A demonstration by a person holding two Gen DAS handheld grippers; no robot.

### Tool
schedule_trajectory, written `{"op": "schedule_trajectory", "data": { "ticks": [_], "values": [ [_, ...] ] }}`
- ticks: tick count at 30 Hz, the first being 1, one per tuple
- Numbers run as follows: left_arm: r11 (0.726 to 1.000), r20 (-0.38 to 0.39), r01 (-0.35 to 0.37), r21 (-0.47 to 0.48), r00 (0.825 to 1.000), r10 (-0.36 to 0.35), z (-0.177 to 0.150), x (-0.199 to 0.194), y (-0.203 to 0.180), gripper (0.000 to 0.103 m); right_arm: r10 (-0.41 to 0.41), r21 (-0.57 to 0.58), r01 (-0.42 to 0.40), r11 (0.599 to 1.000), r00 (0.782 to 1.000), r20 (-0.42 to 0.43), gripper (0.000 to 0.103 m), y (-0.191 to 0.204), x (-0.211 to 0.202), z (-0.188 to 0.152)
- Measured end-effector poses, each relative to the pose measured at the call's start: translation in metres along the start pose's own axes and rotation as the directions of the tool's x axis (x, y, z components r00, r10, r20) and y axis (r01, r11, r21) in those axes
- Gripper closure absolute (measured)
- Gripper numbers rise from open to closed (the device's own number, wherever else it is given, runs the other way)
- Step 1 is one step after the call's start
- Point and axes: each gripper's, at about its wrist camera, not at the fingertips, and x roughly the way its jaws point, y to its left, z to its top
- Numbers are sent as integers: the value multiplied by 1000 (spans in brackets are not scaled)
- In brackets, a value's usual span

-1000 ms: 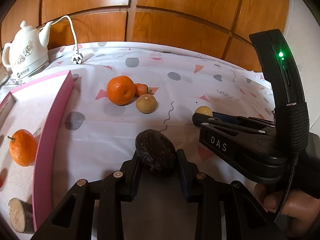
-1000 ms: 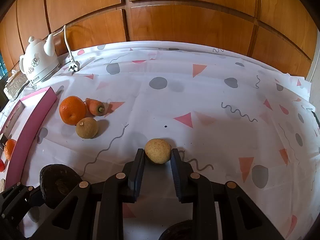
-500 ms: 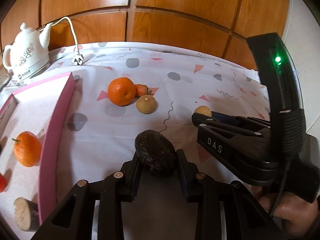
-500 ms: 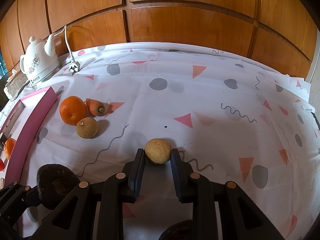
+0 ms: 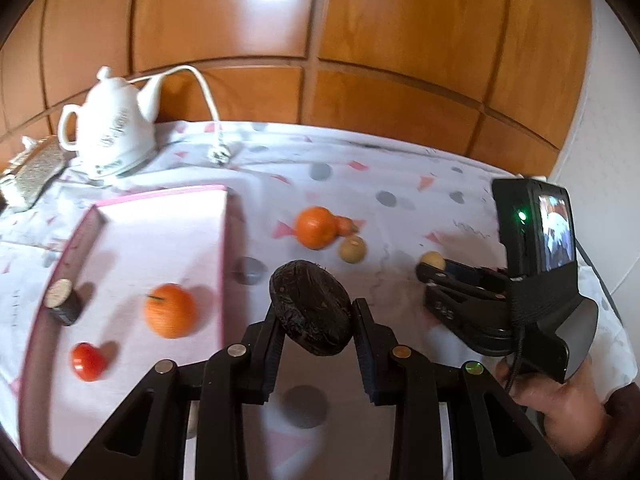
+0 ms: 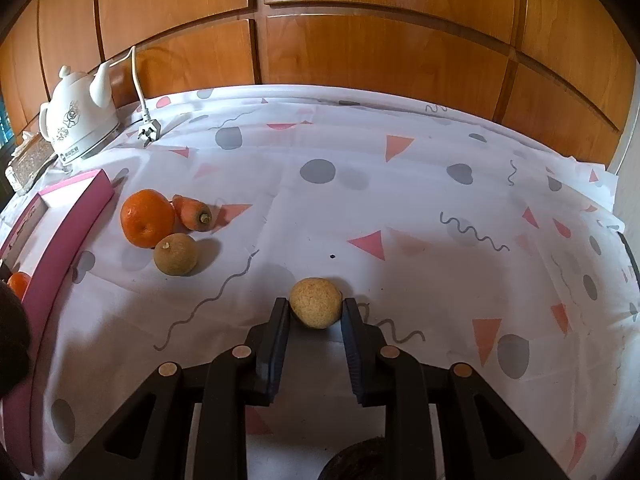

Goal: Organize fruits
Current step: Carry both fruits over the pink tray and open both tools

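My left gripper [image 5: 316,312] is shut on a dark wrinkled fruit [image 5: 311,307] and holds it in the air beside the pink tray's right wall [image 5: 228,248]. Inside that tray lie an orange [image 5: 170,310], a small red fruit [image 5: 89,361] and a cut dark stub [image 5: 62,297]. My right gripper [image 6: 315,307] is shut on a small tan round fruit [image 6: 315,302] resting on the cloth. It also shows in the left wrist view, right gripper [image 5: 430,268]. On the cloth sit an orange [image 6: 147,218], a carrot piece [image 6: 194,213] and a brownish round fruit [image 6: 176,253].
A white teapot-shaped kettle [image 6: 78,120] with its cord and plug [image 6: 149,130] stands at the back left, next to a glittery box [image 6: 26,164]. Wood panelling [image 6: 360,40] backs the patterned tablecloth [image 6: 440,208]. A hand [image 5: 560,400] holds the right gripper's handle.
My left gripper has lifted the dark fruit off the cloth and swung left toward the pink tray, so more of the tray shows. The right gripper and its tan fruit have stayed put.
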Motion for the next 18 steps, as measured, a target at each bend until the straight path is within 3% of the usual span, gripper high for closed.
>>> {"op": "schedule_trajectory", "data": {
  "ticks": [3,10,18],
  "values": [
    [999,16,-31,-11,999,31,1,-10,14,70,3,-27,-2,1000,1000,19,77,7,-7,0],
    [996,34,-74,-50,997,76,1,-22,40,70,109,-45,-107,993,993,50,77,36,-35,-4],
    [984,37,-134,-120,990,140,0,-30,78,70,288,-96,-282,955,955,64,77,84,-66,-4]
  ]
}}
